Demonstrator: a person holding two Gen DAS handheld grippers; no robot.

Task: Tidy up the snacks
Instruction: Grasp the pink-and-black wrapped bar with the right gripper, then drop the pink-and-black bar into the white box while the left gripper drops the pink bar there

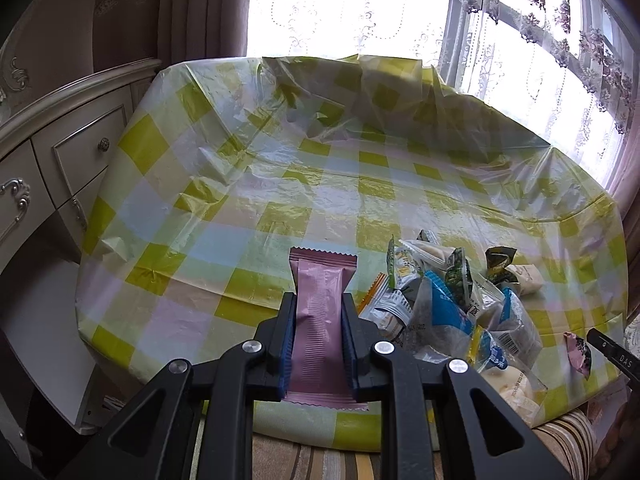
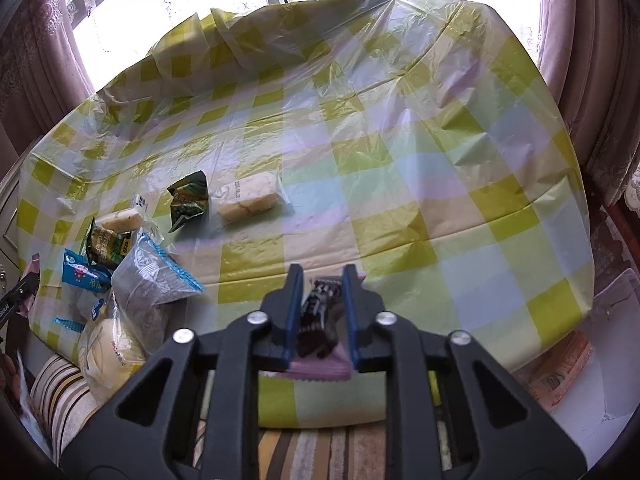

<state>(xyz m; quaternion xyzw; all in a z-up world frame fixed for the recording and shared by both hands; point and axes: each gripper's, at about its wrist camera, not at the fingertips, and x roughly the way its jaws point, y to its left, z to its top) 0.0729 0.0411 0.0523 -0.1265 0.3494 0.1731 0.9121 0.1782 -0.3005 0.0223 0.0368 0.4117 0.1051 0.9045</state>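
My left gripper [image 1: 319,300] is shut on a long pink snack packet [image 1: 320,312], held lengthwise above the near edge of the table. My right gripper [image 2: 322,280] is shut on a small pink and dark packet [image 2: 320,320], also over the near edge. A heap of snack packets [image 1: 448,312] lies to the right of the left gripper; in the right wrist view the same heap [image 2: 120,280] sits at the left. A clear-wrapped yellow cake [image 2: 250,197] and a dark green packet [image 2: 188,198] lie apart from it, further out.
A green-and-yellow checked plastic cloth [image 1: 280,184] covers the table. A white cabinet with drawers [image 1: 60,168] stands to the left. Curtains and a bright window are behind. Striped fabric [image 2: 60,392] lies below the table's near edge. An orange printed bag [image 2: 564,372] rests at lower right.
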